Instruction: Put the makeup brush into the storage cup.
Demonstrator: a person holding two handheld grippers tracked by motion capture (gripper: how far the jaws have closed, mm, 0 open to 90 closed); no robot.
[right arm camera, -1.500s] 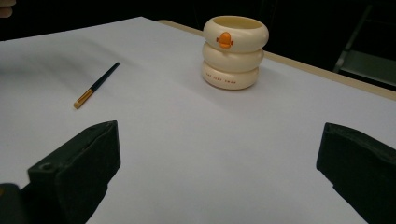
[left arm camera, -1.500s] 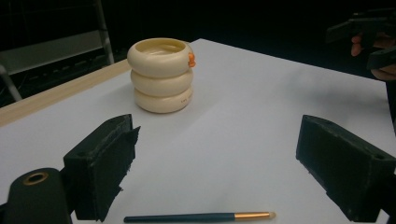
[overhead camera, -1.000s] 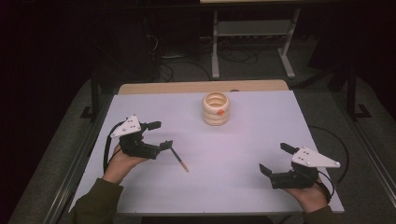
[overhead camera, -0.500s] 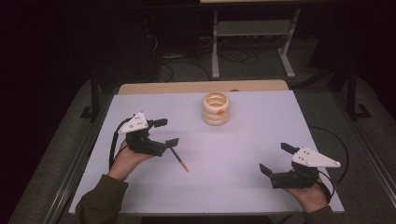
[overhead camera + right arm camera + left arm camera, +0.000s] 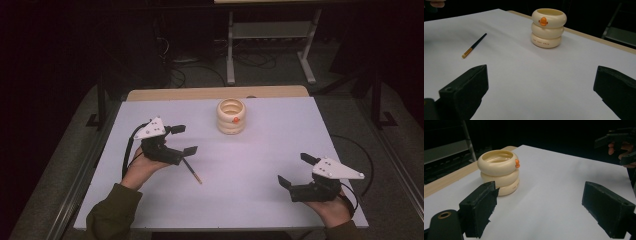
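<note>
The left claw (image 5: 181,139) is seen spread wide, its jaws well apart with nothing between them; it is held just above the white counter (image 5: 260,165) at the left side, and its nearer jaw hangs over the dark end of a thin brush (image 5: 192,170), though contact cannot be judged. It is carried by the left hand (image 5: 141,166), whose green-sleeved forearm comes in from the lower left, the jaws pointed toward the right and far side. The right claw (image 5: 297,170) is likewise released, jaws wide and empty, held low over the counter's near right corner by the right hand (image 5: 331,209), pointed left and forward.

A cream holder (image 5: 231,116) made of three stacked rings, marked with a small orange duck bill, stands upright near the counter's far edge, roughly central, well apart from both claws. The brush lies flat on the counter, its pale tip toward the near side.
</note>
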